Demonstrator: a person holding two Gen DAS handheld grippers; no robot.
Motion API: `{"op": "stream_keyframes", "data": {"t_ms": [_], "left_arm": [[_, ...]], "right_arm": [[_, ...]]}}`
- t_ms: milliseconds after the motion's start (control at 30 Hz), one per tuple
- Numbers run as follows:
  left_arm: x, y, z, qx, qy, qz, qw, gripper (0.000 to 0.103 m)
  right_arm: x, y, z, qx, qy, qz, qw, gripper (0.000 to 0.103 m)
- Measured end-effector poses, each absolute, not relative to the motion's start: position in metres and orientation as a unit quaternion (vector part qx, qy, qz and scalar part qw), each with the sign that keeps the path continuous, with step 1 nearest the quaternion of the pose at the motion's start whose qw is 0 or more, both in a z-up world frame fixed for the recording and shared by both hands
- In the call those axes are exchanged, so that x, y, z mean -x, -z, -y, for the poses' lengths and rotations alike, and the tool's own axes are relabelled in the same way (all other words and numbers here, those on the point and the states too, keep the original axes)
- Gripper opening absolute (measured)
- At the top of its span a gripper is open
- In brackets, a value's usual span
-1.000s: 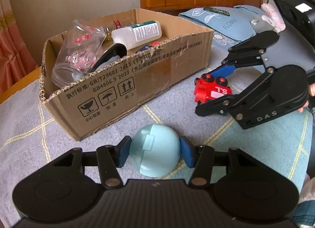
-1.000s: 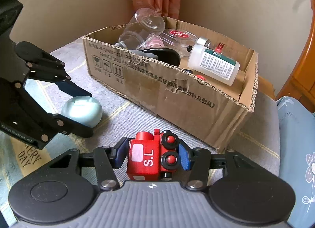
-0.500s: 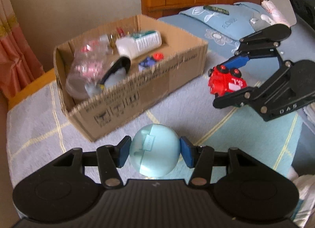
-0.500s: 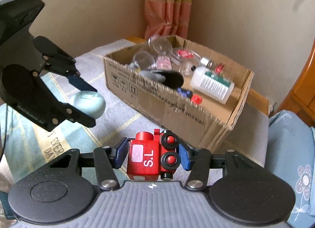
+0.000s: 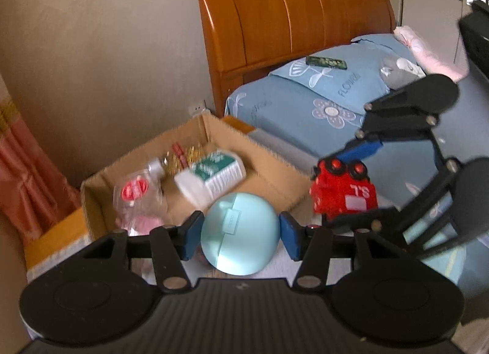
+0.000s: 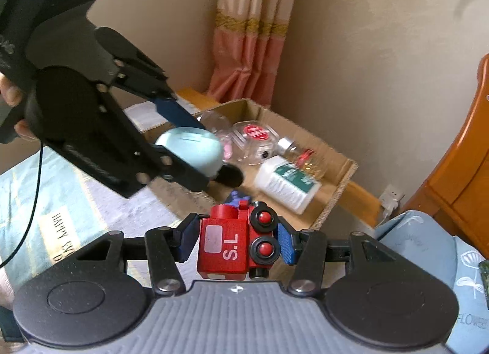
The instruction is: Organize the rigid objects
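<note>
My left gripper (image 5: 240, 233) is shut on a pale blue round case (image 5: 241, 231), held in the air over the near side of an open cardboard box (image 5: 275, 167). My right gripper (image 6: 235, 239) is shut on a red toy train marked "S.L" (image 6: 235, 244), raised just outside the box's near wall. From the left wrist view the right gripper (image 5: 351, 189) with the train (image 5: 342, 195) hangs to the right of the box. From the right wrist view the left gripper (image 6: 186, 152) carries the blue case (image 6: 195, 149) above the box (image 6: 333, 195).
Inside the box lie a white bottle with a green label (image 6: 287, 184), clear plastic containers with red lids (image 6: 253, 137) and small red clips. A wooden headboard (image 5: 290, 15) and blue flowered pillow (image 5: 321, 100) stand behind; a pink curtain (image 6: 250, 36) hangs in the corner. A hand (image 6: 12, 100) holds the left gripper.
Both grippers have risen off the grey cloth with their objects and moved toward the box; the blue case now hangs over the box, the train beside its wall.
</note>
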State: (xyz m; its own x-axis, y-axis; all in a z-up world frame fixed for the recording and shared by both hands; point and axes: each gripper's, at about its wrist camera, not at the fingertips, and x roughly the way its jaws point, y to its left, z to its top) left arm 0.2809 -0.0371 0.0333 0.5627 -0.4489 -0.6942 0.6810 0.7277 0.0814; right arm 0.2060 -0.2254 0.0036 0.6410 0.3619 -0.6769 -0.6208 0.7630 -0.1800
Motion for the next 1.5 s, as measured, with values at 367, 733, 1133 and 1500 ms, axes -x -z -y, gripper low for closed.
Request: {"op": "stream_keyframes", "data": {"t_ms": [367,733,1133,1500], "left_arm": [[-0.319,-0.014,0.073,-0.135,0.319,-0.33,0.878,0.081],[-0.296,-0.013,0.027,-0.166,0.266,-0.321,0.894,0.096],[-0.269,-0.01,-0.024,-0.147,0.234,-0.327,0.904,0.096],[-0.242,-0.015,-0.035,-0.106,0.191,-0.305,0.927,0.101]], "right_arm": [[-0.22,-0.003,0.242,0.188,-0.266,-0.329,0.886,0.058],[-0.249,-0.011,0.225,0.186,-0.276,-0.325,0.885,0.058],[-0.313,-0.012,0.166,0.174,-0.271,-0.336,0.885,0.077],[-0.289,0.001,0.171,0.137,-0.173,-0.388,0.895,0.103]]}}
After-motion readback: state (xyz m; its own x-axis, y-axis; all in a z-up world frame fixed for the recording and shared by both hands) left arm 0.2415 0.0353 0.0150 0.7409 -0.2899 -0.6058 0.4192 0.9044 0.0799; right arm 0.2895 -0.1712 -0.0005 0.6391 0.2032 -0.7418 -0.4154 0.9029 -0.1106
